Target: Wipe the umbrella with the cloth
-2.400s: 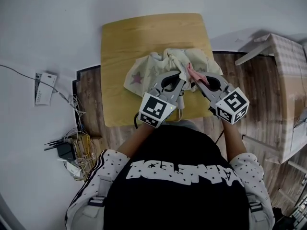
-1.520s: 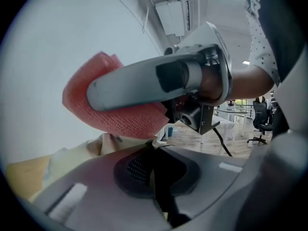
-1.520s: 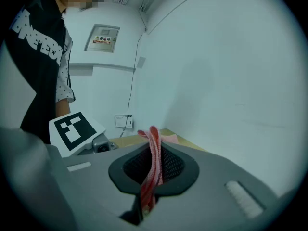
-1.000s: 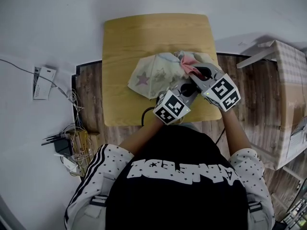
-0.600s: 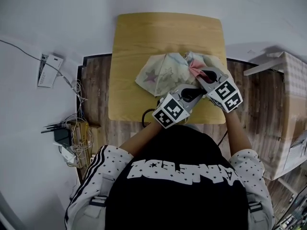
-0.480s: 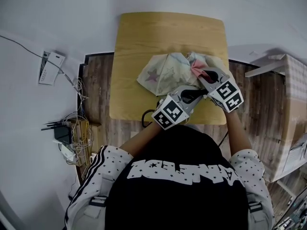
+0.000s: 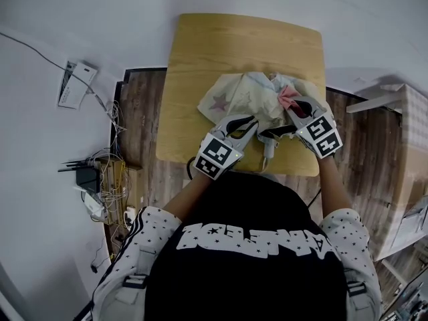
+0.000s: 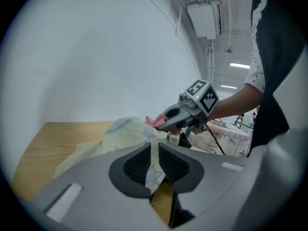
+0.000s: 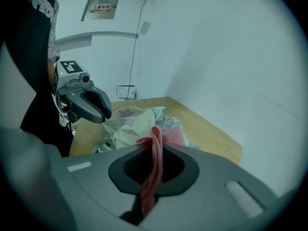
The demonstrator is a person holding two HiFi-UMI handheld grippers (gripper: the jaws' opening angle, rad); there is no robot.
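Note:
A cream umbrella [image 7: 235, 99] with star prints lies crumpled on the wooden table [image 7: 200, 52]. Its pale handle [image 7: 269, 154] points toward the table's near edge. My right gripper [image 7: 291, 107] is shut on the pink cloth [image 7: 288, 98] and holds it against the umbrella's right side; the cloth [image 9: 156, 150] runs up between its jaws. My left gripper [image 7: 252, 122] sits at the umbrella's near edge. Its jaws are opening, with a strip of umbrella fabric [image 8: 154, 153] lying loosely between the parted pads. The right gripper [image 8: 185, 114] shows in the left gripper view, the left gripper [image 9: 89, 102] in the right one.
A white wall stands behind the table. Cables and a power strip [image 7: 100, 192] lie on the floor to the left, beside a white box [image 7: 75, 83]. A cardboard box [image 7: 408, 179] stands at the right. The table's far half [image 7: 247, 39] is bare wood.
My left gripper has swung left, away from the right gripper, and its jaws have parted. The right gripper has sunk a little, still shut on the pink cloth.

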